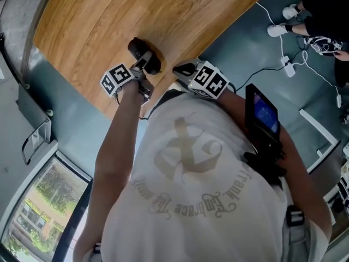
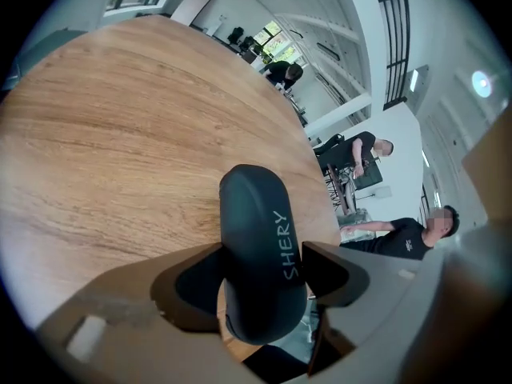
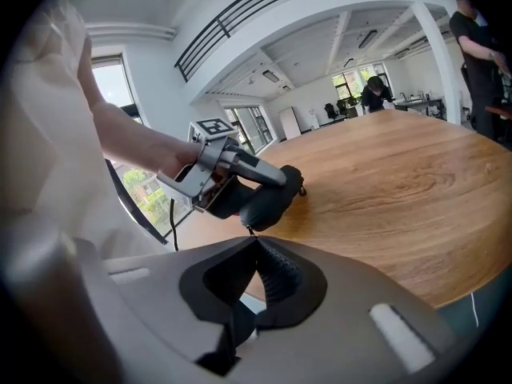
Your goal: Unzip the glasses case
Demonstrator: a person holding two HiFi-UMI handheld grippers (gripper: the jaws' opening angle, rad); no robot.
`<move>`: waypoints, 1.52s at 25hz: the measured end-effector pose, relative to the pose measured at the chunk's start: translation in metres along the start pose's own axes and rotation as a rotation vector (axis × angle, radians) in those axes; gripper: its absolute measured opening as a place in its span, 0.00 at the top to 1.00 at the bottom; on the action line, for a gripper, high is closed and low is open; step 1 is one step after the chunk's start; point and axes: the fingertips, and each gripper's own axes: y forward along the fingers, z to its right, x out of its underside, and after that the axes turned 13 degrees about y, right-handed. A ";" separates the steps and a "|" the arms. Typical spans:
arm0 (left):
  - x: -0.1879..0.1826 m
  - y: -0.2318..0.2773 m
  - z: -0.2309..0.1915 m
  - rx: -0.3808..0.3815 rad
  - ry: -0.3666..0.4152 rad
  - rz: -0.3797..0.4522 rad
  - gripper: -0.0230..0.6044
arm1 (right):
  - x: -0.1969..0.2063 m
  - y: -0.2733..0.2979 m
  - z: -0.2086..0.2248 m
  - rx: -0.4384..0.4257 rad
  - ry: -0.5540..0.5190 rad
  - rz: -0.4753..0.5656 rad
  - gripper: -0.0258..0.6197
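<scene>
A black oval glasses case (image 1: 143,52) printed SHERY (image 2: 260,246) is held just above the round wooden table (image 1: 163,15) near its front edge. My left gripper (image 1: 146,61) is shut on its sides, with the pads pressing on both flanks (image 2: 264,274). In the right gripper view the case (image 3: 268,198) hangs in that grip with a small zipper pull (image 3: 250,230) at its near end. My right gripper (image 1: 182,69) sits a short way to the right of the case with its jaws shut tip to tip (image 3: 254,237). Nothing shows between them.
The table's edge (image 1: 136,113) runs right in front of the person's body. A phone-like device (image 1: 263,116) is strapped at the chest. Cables and a power strip (image 1: 288,67) lie on the floor to the right. People (image 2: 364,154) stand in the far background.
</scene>
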 end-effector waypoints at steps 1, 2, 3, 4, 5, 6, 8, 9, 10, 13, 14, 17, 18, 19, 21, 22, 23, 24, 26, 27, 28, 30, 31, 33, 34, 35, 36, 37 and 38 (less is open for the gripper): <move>-0.001 0.002 0.002 0.007 -0.020 0.005 0.45 | 0.001 0.001 -0.001 0.004 -0.018 -0.006 0.95; -0.001 0.004 0.004 0.010 -0.041 0.011 0.45 | 0.002 0.001 -0.001 0.010 -0.036 -0.009 0.95; -0.001 0.006 0.006 0.011 -0.060 0.018 0.45 | 0.001 0.000 -0.002 0.019 -0.054 -0.011 0.95; 0.000 0.009 0.008 0.009 -0.077 0.022 0.45 | 0.001 -0.002 -0.003 0.028 -0.073 -0.012 0.95; 0.000 0.011 0.010 0.006 -0.091 0.025 0.45 | 0.000 -0.004 -0.004 0.039 -0.093 -0.014 0.95; -0.001 0.013 0.012 0.001 -0.100 0.027 0.45 | 0.001 -0.005 -0.004 0.049 -0.114 -0.017 0.95; -0.003 0.015 0.011 -0.012 -0.105 0.030 0.45 | 0.004 0.000 -0.003 0.067 -0.154 -0.024 0.95; -0.004 0.016 0.009 -0.019 -0.105 0.031 0.45 | 0.005 0.005 -0.003 0.074 -0.168 -0.025 0.94; -0.006 0.016 0.006 -0.023 -0.107 0.033 0.45 | 0.005 0.010 -0.004 0.081 -0.179 -0.026 0.94; -0.007 0.017 0.004 -0.024 -0.122 0.034 0.45 | 0.004 0.022 -0.002 0.113 -0.194 -0.028 0.91; -0.006 0.018 0.005 -0.022 -0.127 0.032 0.45 | 0.003 0.024 -0.001 0.124 -0.195 -0.027 0.90; -0.006 0.019 0.007 -0.018 -0.144 0.033 0.45 | 0.001 0.030 0.004 0.159 -0.214 -0.024 0.90; -0.006 0.019 0.008 -0.016 -0.152 0.035 0.45 | 0.000 0.031 0.005 0.172 -0.227 -0.024 0.90; -0.006 0.019 0.009 -0.015 -0.159 0.037 0.45 | -0.001 0.031 0.006 0.185 -0.240 -0.024 0.90; -0.007 0.020 0.012 -0.010 -0.173 0.043 0.45 | -0.002 0.030 0.008 0.212 -0.261 -0.022 0.90; -0.007 0.021 0.014 -0.006 -0.181 0.046 0.45 | -0.002 0.029 0.009 0.227 -0.269 -0.020 0.89; -0.007 0.021 0.016 -0.002 -0.186 0.048 0.45 | -0.003 0.027 0.010 0.242 -0.275 -0.016 0.89; -0.007 0.022 0.018 0.001 -0.191 0.049 0.45 | -0.004 0.026 0.012 0.256 -0.280 -0.012 0.88; -0.006 0.022 0.020 0.004 -0.196 0.047 0.45 | -0.005 0.025 0.013 0.272 -0.283 -0.006 0.85; -0.005 0.022 0.021 0.006 -0.198 0.045 0.45 | -0.006 0.026 0.014 0.272 -0.281 -0.004 0.84; -0.004 0.021 0.022 0.008 -0.199 0.041 0.45 | -0.006 0.027 0.014 0.267 -0.276 -0.004 0.84; -0.002 0.022 0.024 0.015 -0.196 0.031 0.45 | -0.007 0.030 0.013 0.251 -0.261 -0.005 0.84; -0.002 0.021 0.025 0.017 -0.191 0.027 0.45 | -0.008 0.031 0.013 0.242 -0.252 -0.005 0.84; -0.002 0.021 0.025 0.017 -0.183 0.025 0.45 | -0.008 0.032 0.013 0.224 -0.240 -0.005 0.84; -0.002 0.021 0.025 0.017 -0.180 0.023 0.45 | -0.008 0.032 0.012 0.214 -0.239 -0.004 0.85; -0.002 0.021 0.024 0.017 -0.176 0.022 0.45 | -0.008 0.032 0.011 0.205 -0.242 -0.004 0.88; -0.002 0.022 0.024 0.017 -0.171 0.020 0.45 | -0.008 0.031 0.011 0.199 -0.247 -0.003 0.91; -0.002 0.022 0.024 0.016 -0.165 0.018 0.45 | -0.007 0.031 0.010 0.195 -0.251 -0.003 0.91; -0.002 0.022 0.023 0.015 -0.157 0.015 0.45 | -0.007 0.031 0.009 0.193 -0.253 -0.004 0.91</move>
